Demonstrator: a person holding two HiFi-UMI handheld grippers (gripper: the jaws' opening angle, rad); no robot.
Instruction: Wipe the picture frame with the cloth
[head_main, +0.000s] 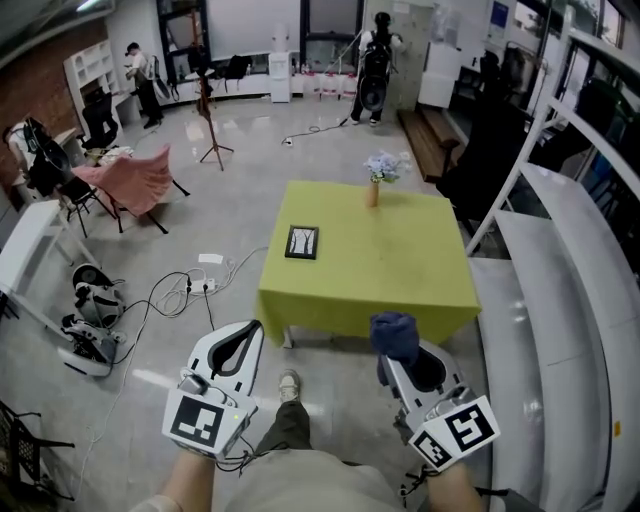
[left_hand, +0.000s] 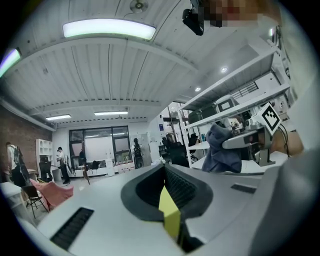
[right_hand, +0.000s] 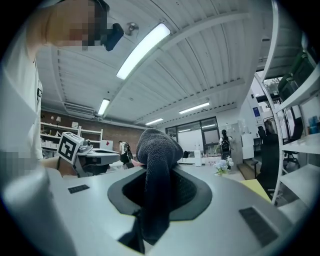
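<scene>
**Cloth in right gripper; frame lies apart on far surface**

Position, nearest first: both grippers are held low before the person, over the floor and short of the surface.

1. The left gripper (head_main: 256, 326) has its fingers (left_hand: 176, 186) closed together, tip to tip. A yellow-green sliver shows low in their seam in the left gripper view; I cannot tell what it is.
2. The right gripper (head_main: 396, 356) has its fingers clamped on the cloth (head_main: 394, 333). The cloth is dark blue and bunched above the tips, with a tail hanging down between the fingers. It covers the tips themselves in both views.
3. A shoe (head_main: 289, 384) stands on the grey floor between the two grippers.
4. Loose cables (head_main: 190, 290) lie on the floor to the left, clear of the direct line to the surface.
5. A white shelf rack (head_main: 560, 260) runs close along the right side.
6. The surface (head_main: 400, 270) carries a yellow-green cover that hangs over its near edge and hides most of the legs.
7. The picture frame (head_main: 302, 242) lies flat near the left edge, dark-bordered and well apart from both grippers. Its contents are too small to read.
8. A vase of pale flowers (head_main: 373, 190) stands upright near the far edge, apart from the frame.
9. Beyond are a pink-draped chair (head_main: 135, 180) on the left and two people at the far wall, one (head_main: 375, 70) centre and one (head_main: 142, 80) left.
</scene>
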